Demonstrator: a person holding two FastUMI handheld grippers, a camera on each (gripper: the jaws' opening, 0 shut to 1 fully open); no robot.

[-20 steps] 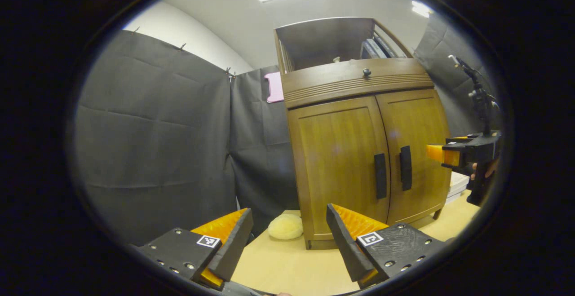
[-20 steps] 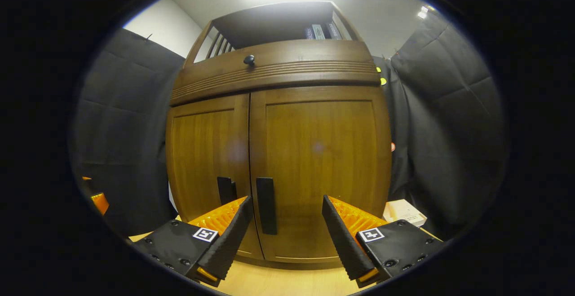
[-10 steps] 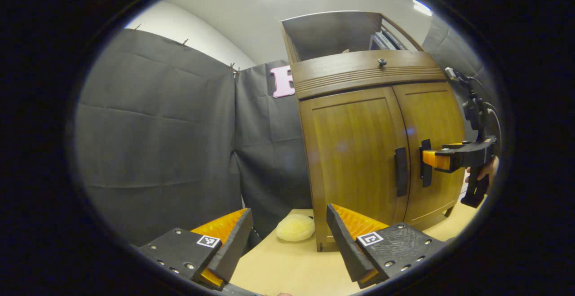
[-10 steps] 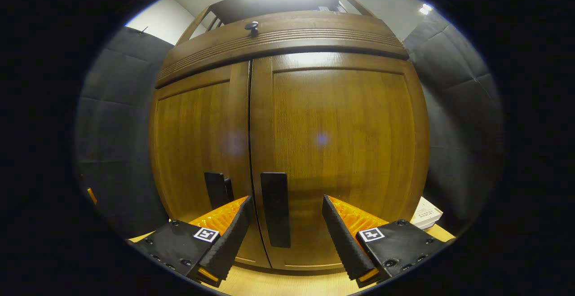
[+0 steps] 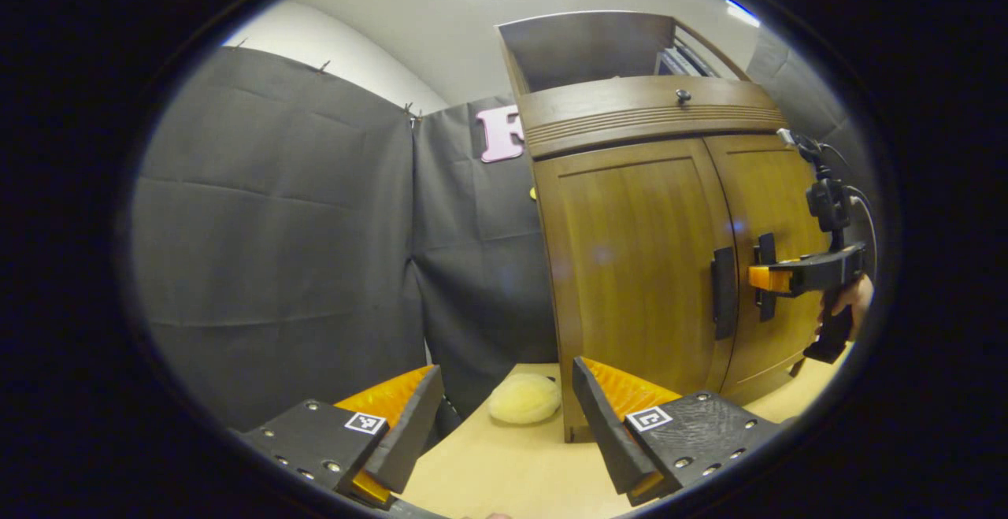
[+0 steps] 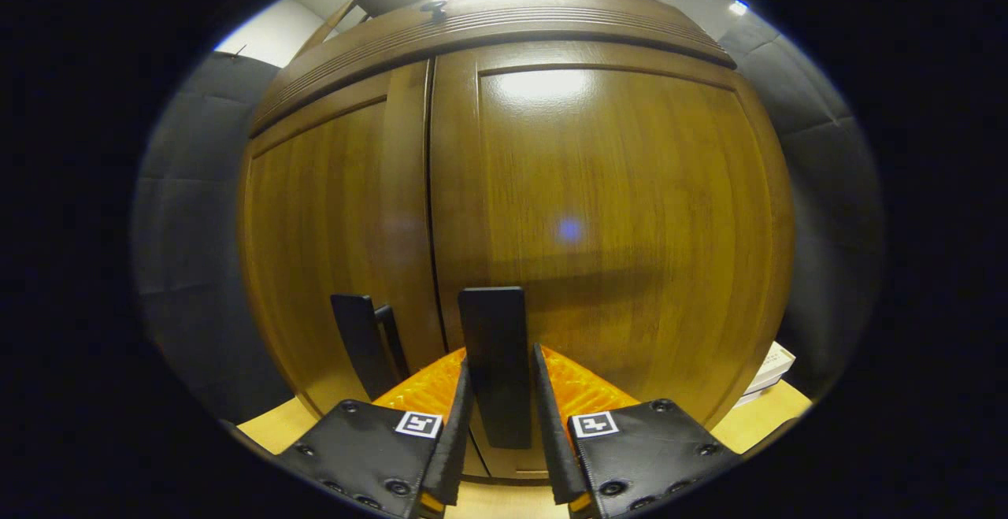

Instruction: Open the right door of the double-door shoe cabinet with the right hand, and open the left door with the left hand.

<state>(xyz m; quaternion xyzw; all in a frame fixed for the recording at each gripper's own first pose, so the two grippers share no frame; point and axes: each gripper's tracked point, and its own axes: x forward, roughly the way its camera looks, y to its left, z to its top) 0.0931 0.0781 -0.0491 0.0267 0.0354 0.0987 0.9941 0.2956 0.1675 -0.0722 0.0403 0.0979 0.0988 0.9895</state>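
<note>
R gripper (image 6: 498, 417) is on the R handle (image 6: 494, 361) of the cabinet (image 6: 598, 212) now: 2 fingers nearly closed, 1 pressed against each side of the handle's lower half, handle upright between them. R door (image 6: 622, 220) sits flush w/ the cabinet front, no gap showing along the centre seam. L handle (image 6: 358, 342) stands just L of the R handle, across the seam on the L door (image 6: 331, 227), nothing touching it.

From the L gripper view: R gripper (image 5: 760, 278) reaches in level from the cabinet's R side, tips at the R handle (image 5: 765, 276), a hand (image 5: 844, 302) gripping it from behind. L handle (image 5: 723, 293) just beside it, free. Both doors look closed, L door (image 5: 638, 267) facing the camera at an angle.

L gripper (image 5: 504, 417) is wide open and holds nothing, well apart from the cabinet (image 5: 654, 212), low and off its L front corner, above the table (image 5: 504, 464). A pale fluffy lump (image 5: 524, 398) lies on the table near the cabinet's L front corner, between the L fingers as seen from the camera but farther off.

Cabinet top: a drawer knob (image 5: 683, 96) above the doors, open shelf over that.
</note>
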